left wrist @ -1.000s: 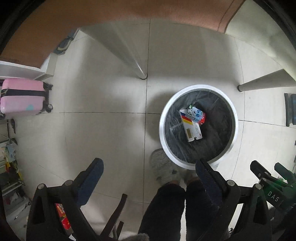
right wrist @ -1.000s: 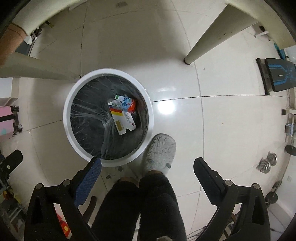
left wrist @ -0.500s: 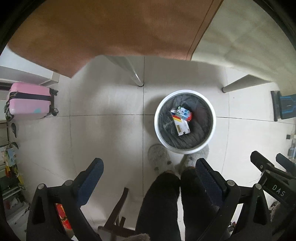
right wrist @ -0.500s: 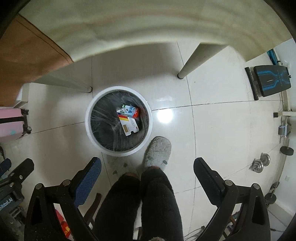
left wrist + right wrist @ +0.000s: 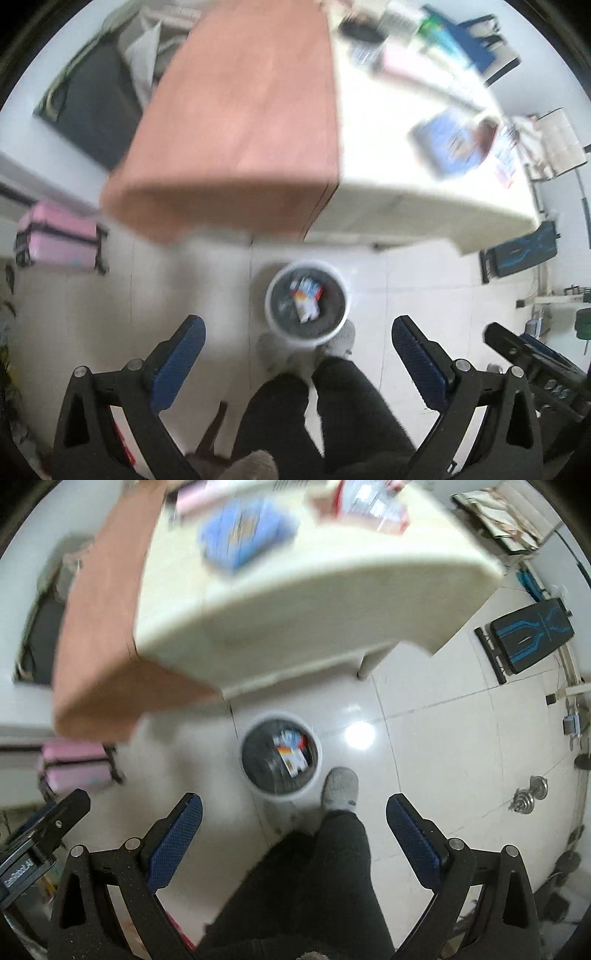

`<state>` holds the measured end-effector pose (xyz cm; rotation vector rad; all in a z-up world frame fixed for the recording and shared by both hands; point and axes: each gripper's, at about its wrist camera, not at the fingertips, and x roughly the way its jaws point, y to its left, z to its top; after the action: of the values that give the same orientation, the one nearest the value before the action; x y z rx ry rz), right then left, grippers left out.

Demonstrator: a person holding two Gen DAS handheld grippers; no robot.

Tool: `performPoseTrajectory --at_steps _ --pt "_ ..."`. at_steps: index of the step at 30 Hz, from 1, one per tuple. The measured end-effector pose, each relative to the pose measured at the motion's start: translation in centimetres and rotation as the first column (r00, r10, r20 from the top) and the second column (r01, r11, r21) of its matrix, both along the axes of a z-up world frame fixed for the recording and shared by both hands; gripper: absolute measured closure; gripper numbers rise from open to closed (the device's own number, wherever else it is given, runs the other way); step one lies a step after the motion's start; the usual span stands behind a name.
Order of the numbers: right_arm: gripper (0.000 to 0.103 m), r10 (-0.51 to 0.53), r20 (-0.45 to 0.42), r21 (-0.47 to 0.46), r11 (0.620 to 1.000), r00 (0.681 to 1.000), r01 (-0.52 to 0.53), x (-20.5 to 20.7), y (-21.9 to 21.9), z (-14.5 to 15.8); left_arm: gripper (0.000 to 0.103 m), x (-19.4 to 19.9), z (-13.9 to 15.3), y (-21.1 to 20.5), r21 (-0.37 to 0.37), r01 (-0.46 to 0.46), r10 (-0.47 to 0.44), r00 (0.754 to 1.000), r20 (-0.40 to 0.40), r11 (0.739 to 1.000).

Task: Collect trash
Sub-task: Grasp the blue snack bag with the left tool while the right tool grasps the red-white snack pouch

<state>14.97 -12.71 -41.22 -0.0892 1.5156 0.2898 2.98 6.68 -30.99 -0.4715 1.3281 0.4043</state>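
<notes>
A white round bin point(image 5: 274, 325) with a dark liner stands on the floor far below, with cartons point(image 5: 306, 295) inside; it also shows in the right wrist view point(image 5: 255, 786) with the cartons point(image 5: 291, 751). My left gripper point(image 5: 295, 350) is open and empty, high above the bin. My right gripper point(image 5: 293, 829) is open and empty, at a similar height. A blue packet point(image 5: 448, 146) lies on the white table point(image 5: 388, 158); it shows blurred in the right wrist view point(image 5: 245, 535) with a red and white packet point(image 5: 373, 502).
The table has an orange-brown part point(image 5: 240, 110) at its left. A pink suitcase point(image 5: 55, 240) stands at the left. The person's legs point(image 5: 314, 413) and slippers are beside the bin. A black bench point(image 5: 528, 635) and dumbbells point(image 5: 528, 797) are at the right.
Both grippers have risen well above the bin, so it looks smaller. The tabletop and the items on it have come into view. Both stay open.
</notes>
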Motion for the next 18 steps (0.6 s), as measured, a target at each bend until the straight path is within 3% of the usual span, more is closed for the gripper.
performPoseTrajectory --at_steps 4,8,10,13,16,17,18 --pt "0.002 -0.088 0.071 0.048 0.995 0.994 0.085 4.8 -2.4 5.3 0.000 4.9 2.3 0.7 -0.004 -0.014 0.014 0.999 0.046 1.000" --pt "0.002 -0.163 0.106 0.063 0.986 0.981 0.157 10.8 -4.4 7.3 0.000 10.6 2.5 1.1 -0.105 -0.060 0.066 0.996 0.053 0.993" --pt "0.002 -0.190 0.103 0.073 0.980 0.976 0.183 14.3 -5.1 7.2 0.001 13.4 1.6 0.7 -0.135 -0.073 0.079 0.996 0.040 0.988" --pt "0.002 -0.204 0.077 0.082 0.977 0.976 0.198 18.7 -5.7 5.8 0.001 18.0 -1.3 -0.5 -0.237 -0.116 0.114 0.993 -0.020 0.965" --pt "0.002 -0.198 0.039 0.080 0.978 0.980 0.194 23.0 -5.6 3.6 0.011 21.1 -3.8 -1.4 -0.303 -0.162 0.146 0.986 -0.075 0.939" --pt "0.002 -0.193 0.028 0.082 0.978 0.981 0.190 24.7 -5.5 2.7 0.020 22.0 -4.8 -1.6 -0.313 -0.182 0.159 0.983 -0.096 0.932" --pt "0.002 -0.190 0.021 0.080 0.979 0.982 0.188 25.8 -5.5 1.8 0.023 22.8 -5.7 -1.9 -0.318 -0.200 0.172 0.978 -0.115 0.927"
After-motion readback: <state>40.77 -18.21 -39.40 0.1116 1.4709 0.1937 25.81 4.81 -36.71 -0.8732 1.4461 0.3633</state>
